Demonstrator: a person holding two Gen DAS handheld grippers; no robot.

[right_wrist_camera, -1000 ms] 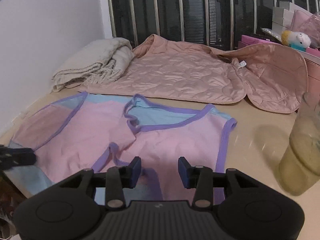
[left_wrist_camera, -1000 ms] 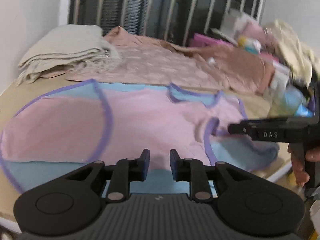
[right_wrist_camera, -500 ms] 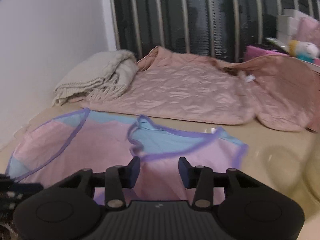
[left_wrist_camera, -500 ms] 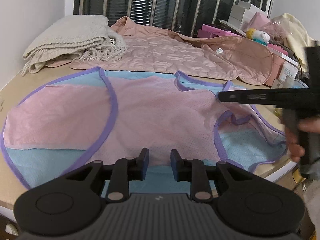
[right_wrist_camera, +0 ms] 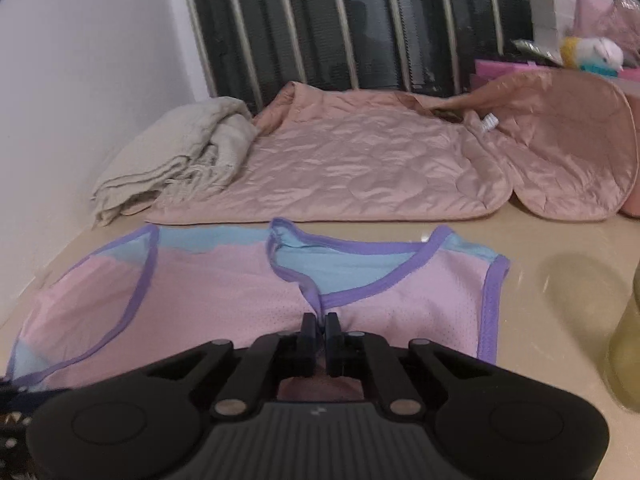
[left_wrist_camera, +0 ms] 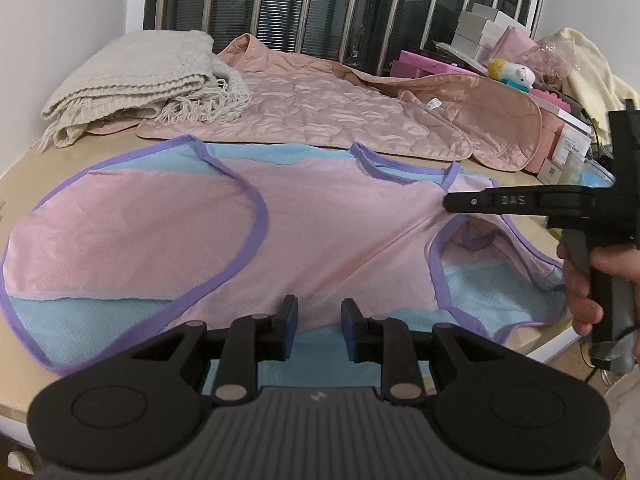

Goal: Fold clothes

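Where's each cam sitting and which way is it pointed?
Left wrist: on the left gripper, fingers apart, facing across the pink-and-blue mesh vest; right gripper and hand in view.
Right wrist: on the right gripper, fingers pinched on the vest's neckline.
Shared: vest, quilted pink jacket, folded beige blanket.

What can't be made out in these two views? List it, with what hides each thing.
- Near hem of the pink top: left wrist view, covered by the left gripper.
- Fabric pinched by the right gripper: right wrist view, hidden behind the shut fingers.
- Yellowish container: right wrist view, cut off by the edge and blurred.
- Box labels: left wrist view, too small to read.
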